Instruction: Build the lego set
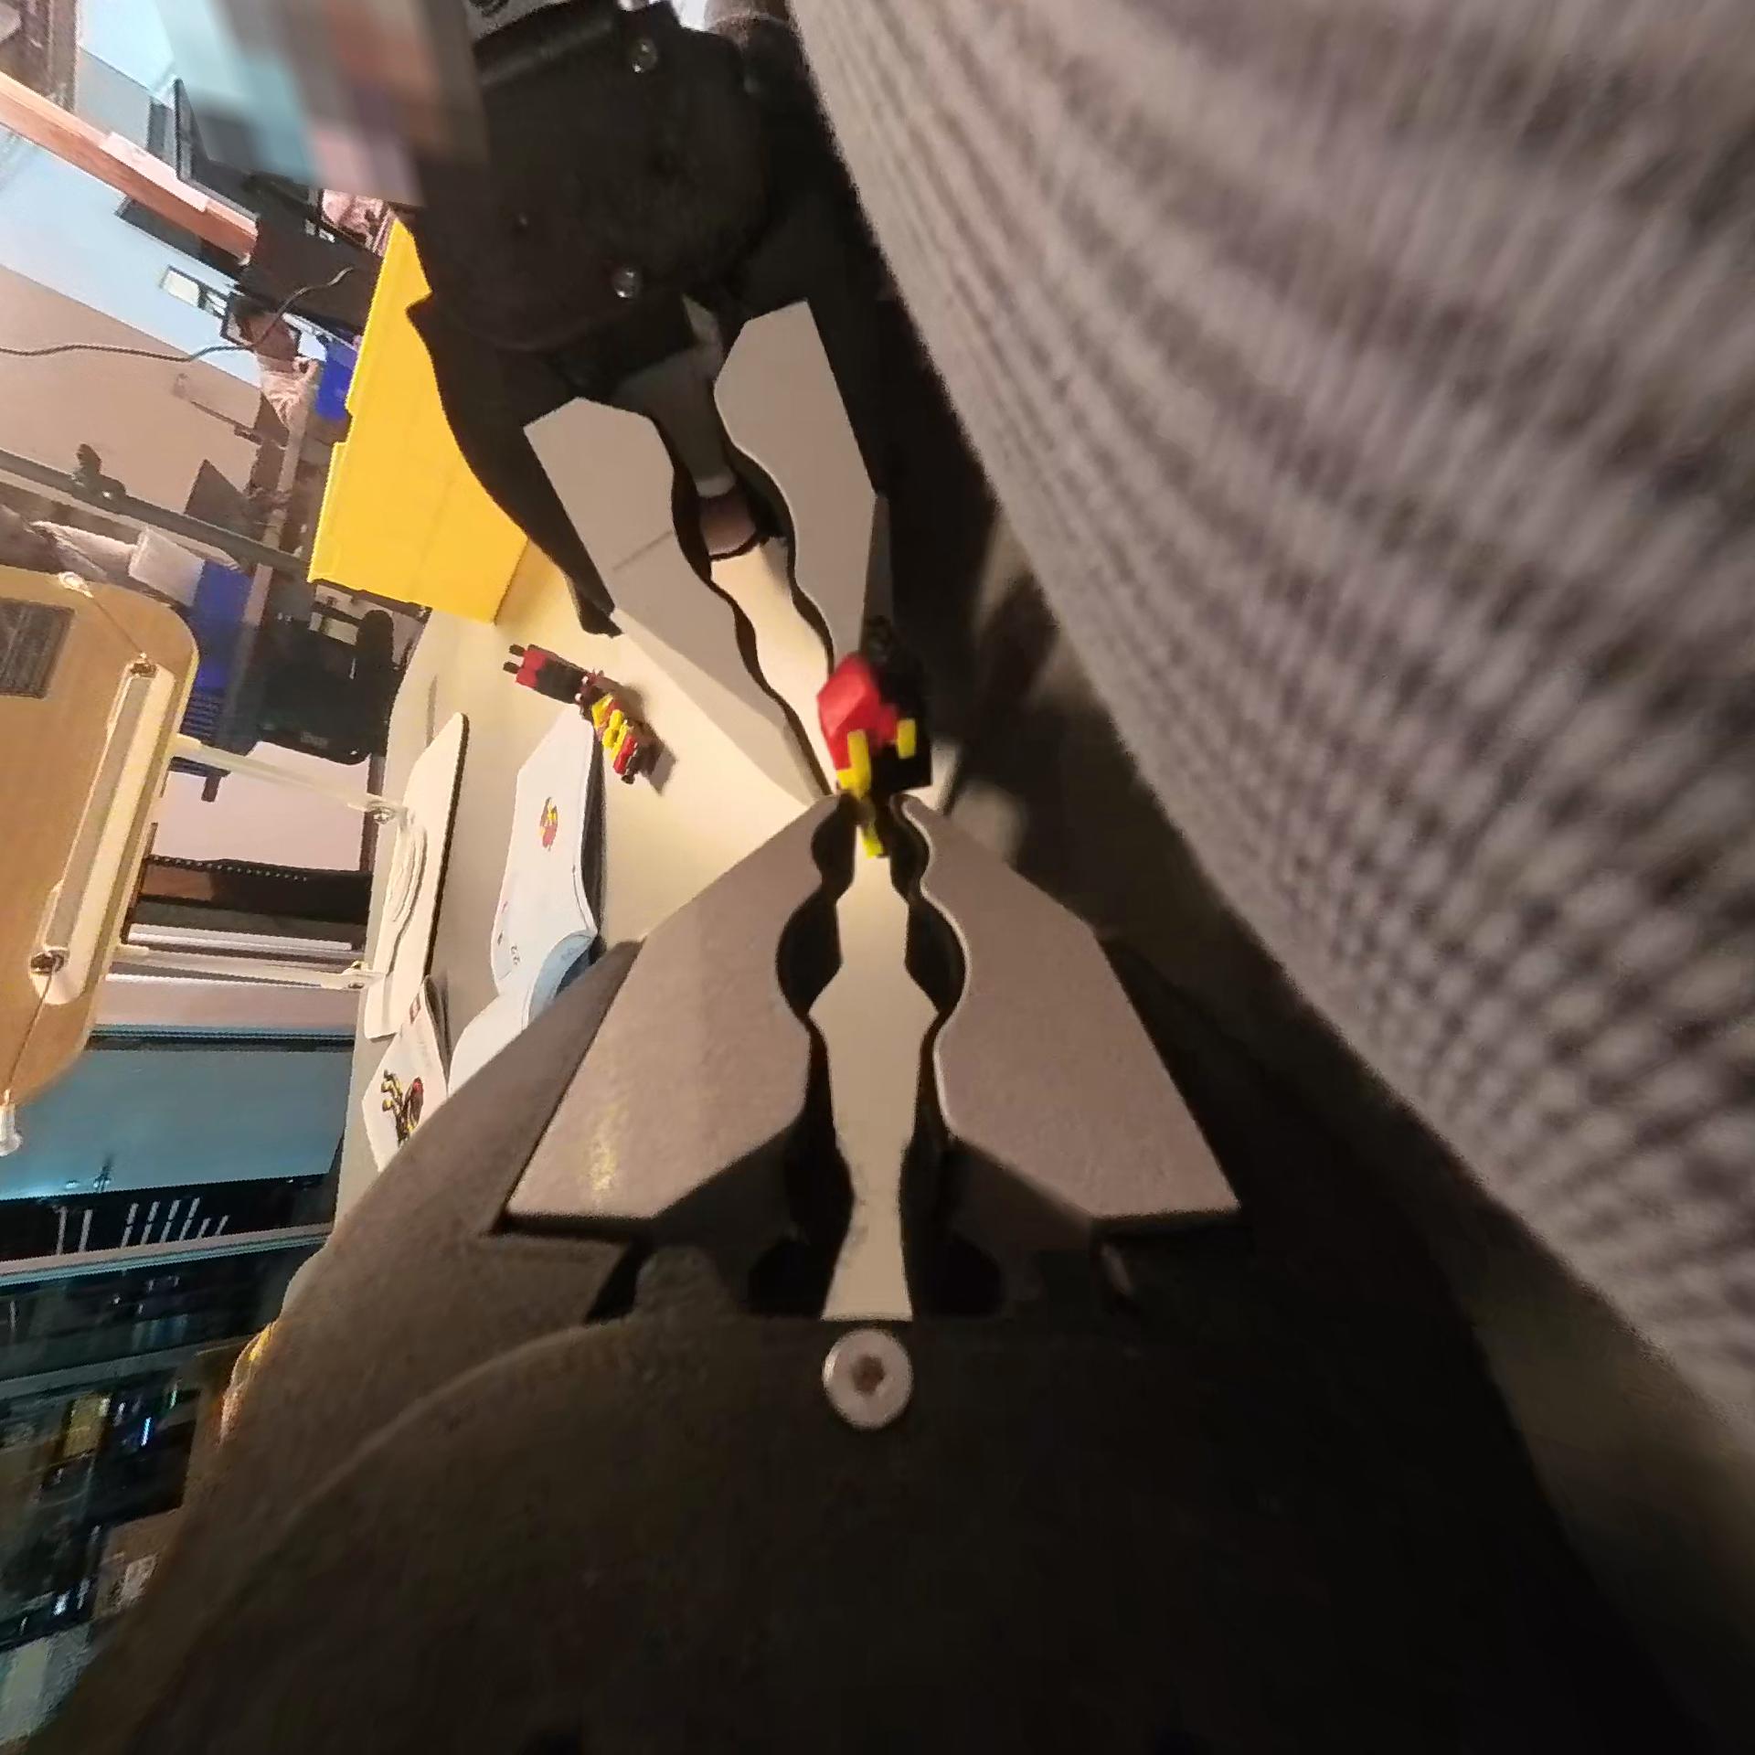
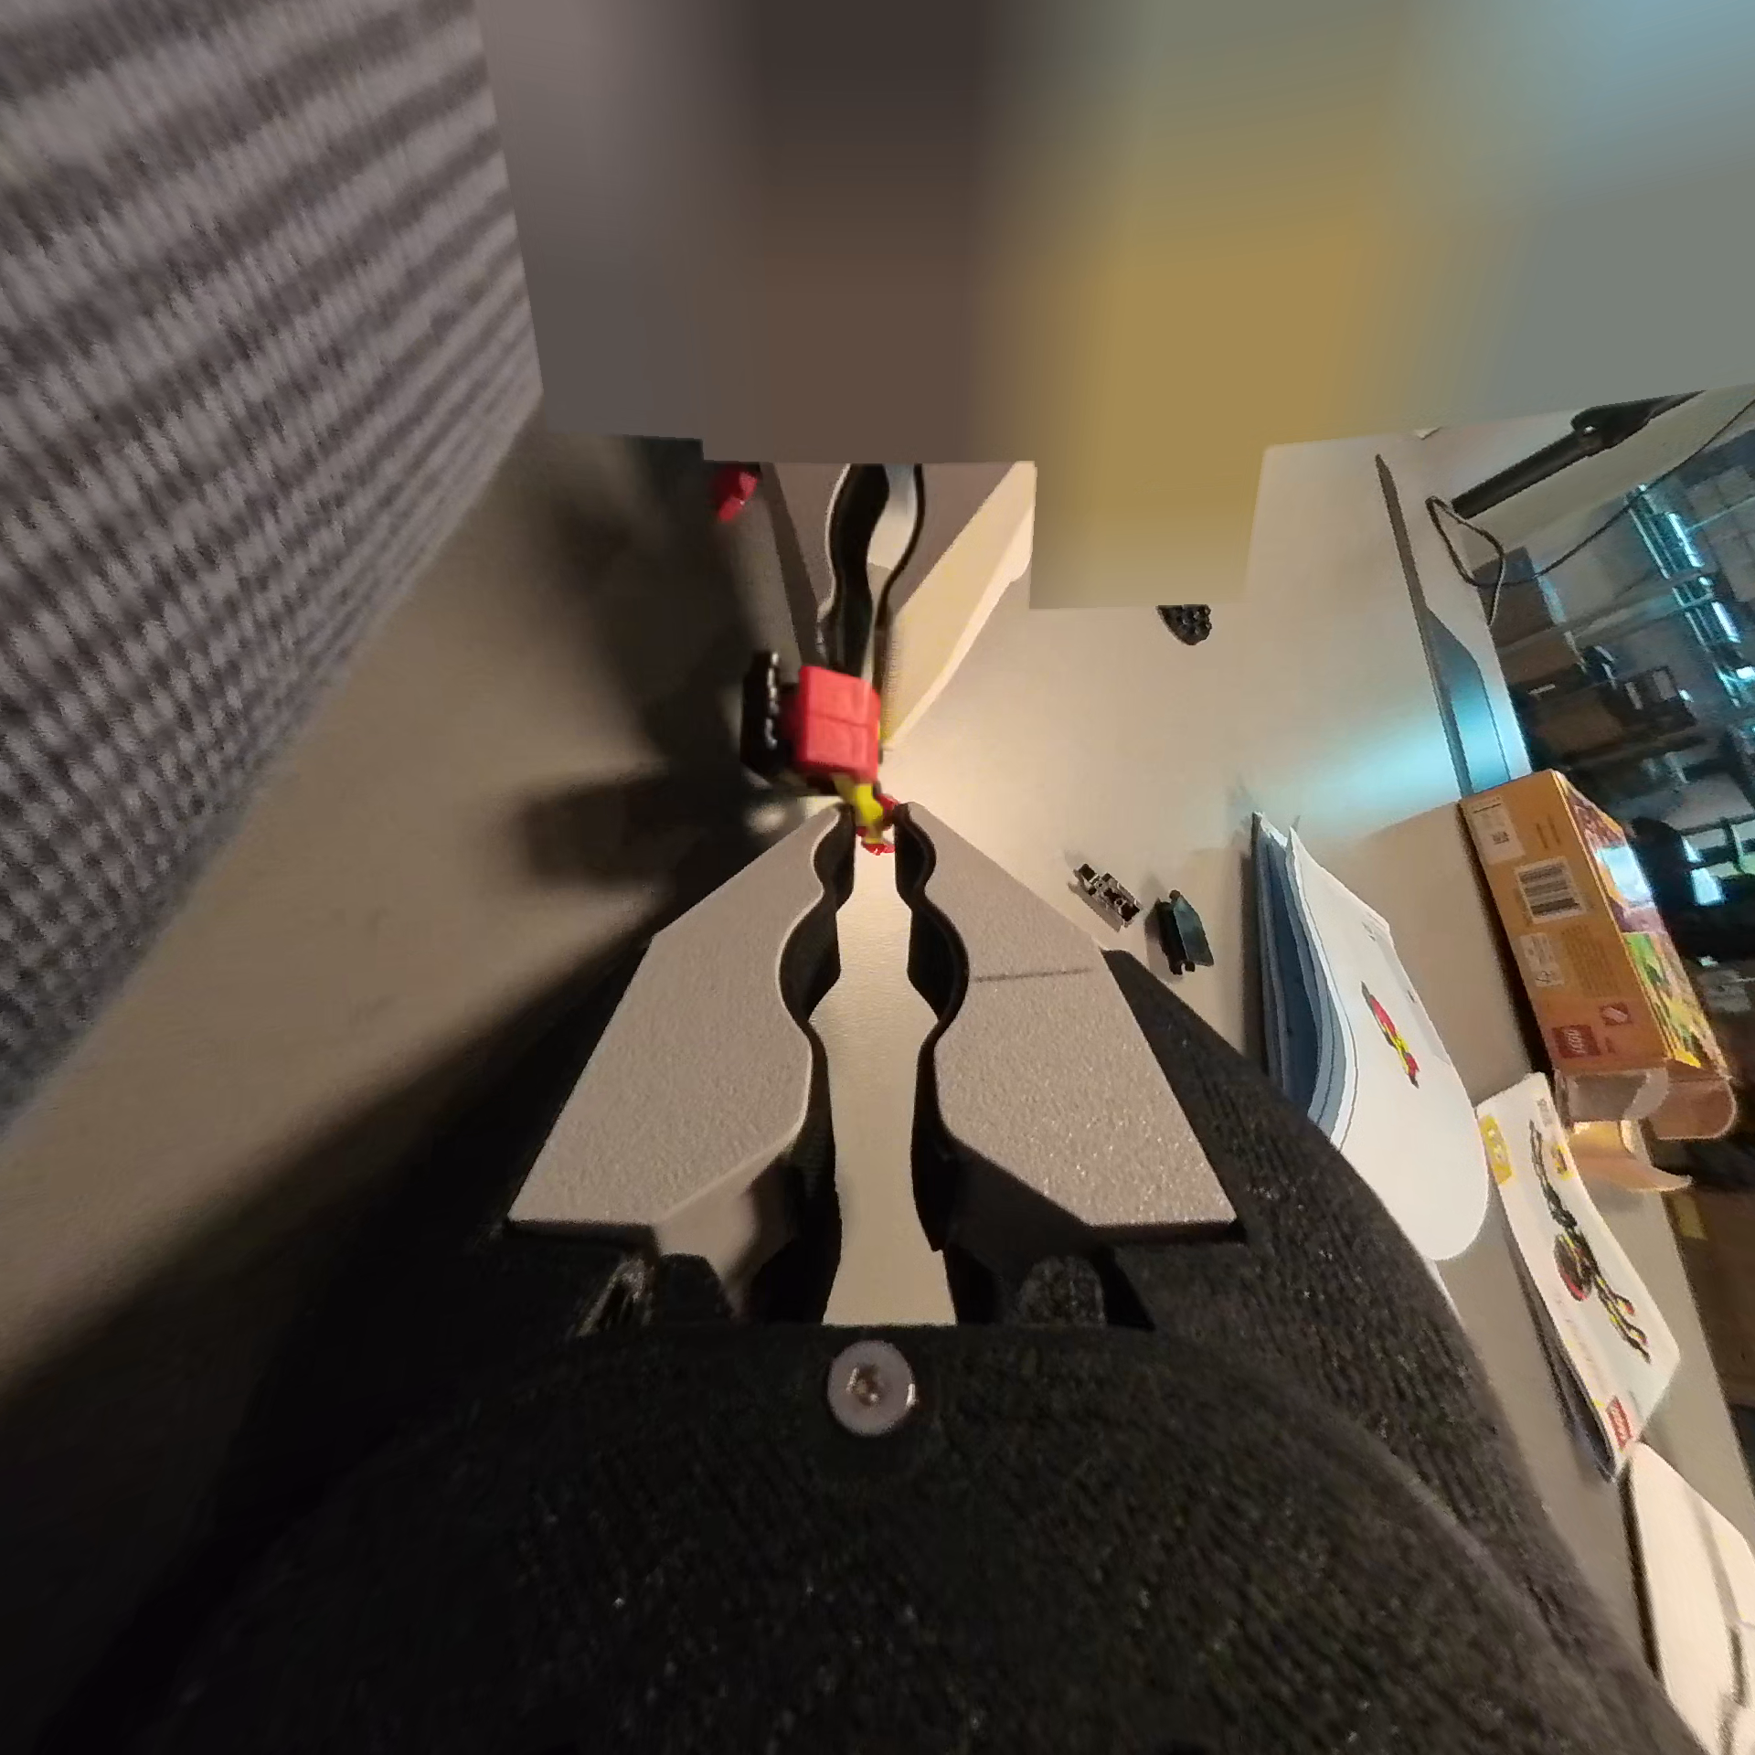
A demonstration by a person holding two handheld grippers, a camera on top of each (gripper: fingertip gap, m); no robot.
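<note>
Closest to us in the left wrist view, our left tool (image 1: 872,807) has its fingertips nipped onto a thin yellow piece (image 1: 872,824) that sticks out of the small red, black and yellow model (image 1: 874,722), which hangs in the air above the desk (image 1: 722,722), close to the grey fabric partition (image 1: 1377,475). Opposite it, our right tool (image 1: 836,750) reaches in from the far side; in its own view the right tool (image 2: 872,815) also pinches a yellow and red bit (image 2: 866,807) at the model's (image 2: 836,726) lower end, so both tools hold the same little build nearly tip to tip. We judge the grip to be the weak point: each tool has only a sliver of plastic between its very tips, and a twist or pull from either side could snap the yellow piece off or let the model pivot and fall to the desk. Squeezing harder might pop the piece sideways. The partition is close, and a bump there could knock the build loose. Farther off on the desk lie another assembled part (image 1: 594,703), two loose dark parts (image 2: 1140,916), the booklets (image 2: 1368,1035) and the box (image 2: 1595,940), where a dropped piece could hide.
</note>
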